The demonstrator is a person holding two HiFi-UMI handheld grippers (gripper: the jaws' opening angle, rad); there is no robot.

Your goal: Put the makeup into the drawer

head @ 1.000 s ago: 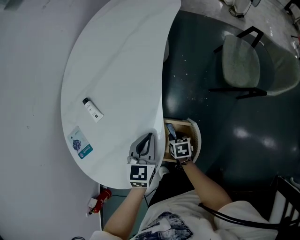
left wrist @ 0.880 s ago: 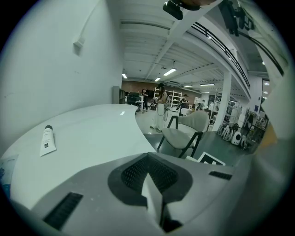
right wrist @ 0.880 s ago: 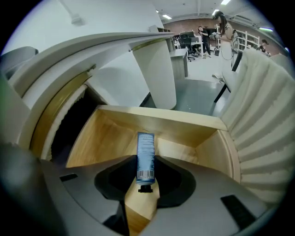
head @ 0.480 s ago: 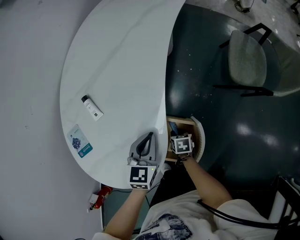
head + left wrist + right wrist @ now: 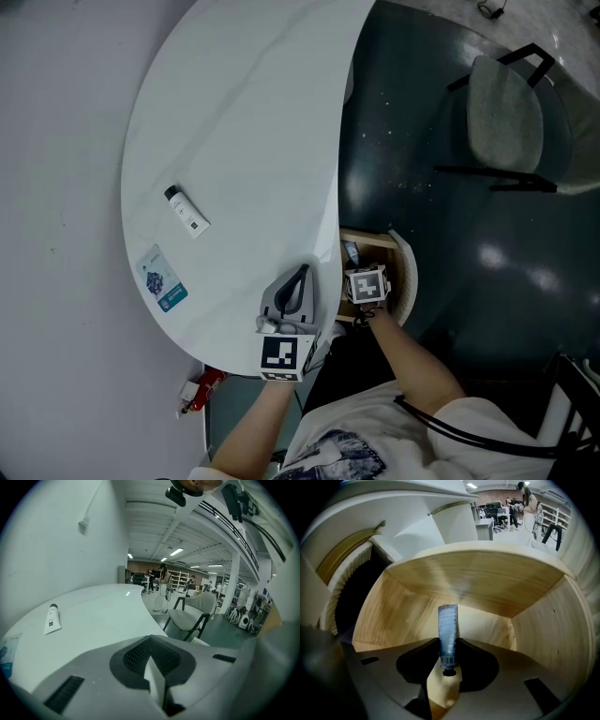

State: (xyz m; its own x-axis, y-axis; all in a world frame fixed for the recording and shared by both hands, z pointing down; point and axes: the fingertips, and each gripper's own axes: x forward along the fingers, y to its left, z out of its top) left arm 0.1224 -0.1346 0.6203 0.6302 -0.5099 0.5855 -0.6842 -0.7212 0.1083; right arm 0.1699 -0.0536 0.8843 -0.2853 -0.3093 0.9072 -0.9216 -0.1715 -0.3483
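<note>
Blue tube (image 5: pixel 448 630), pale wooden drawer (image 5: pixel 487 581), white table (image 5: pixel 244 122)

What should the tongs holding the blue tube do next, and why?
Probably open the right tongs and let the blue tube go. They grip it near its cap, and it points down inside the wooden drawer, with wood on every side. That looks like the right spot to leave it.
</note>
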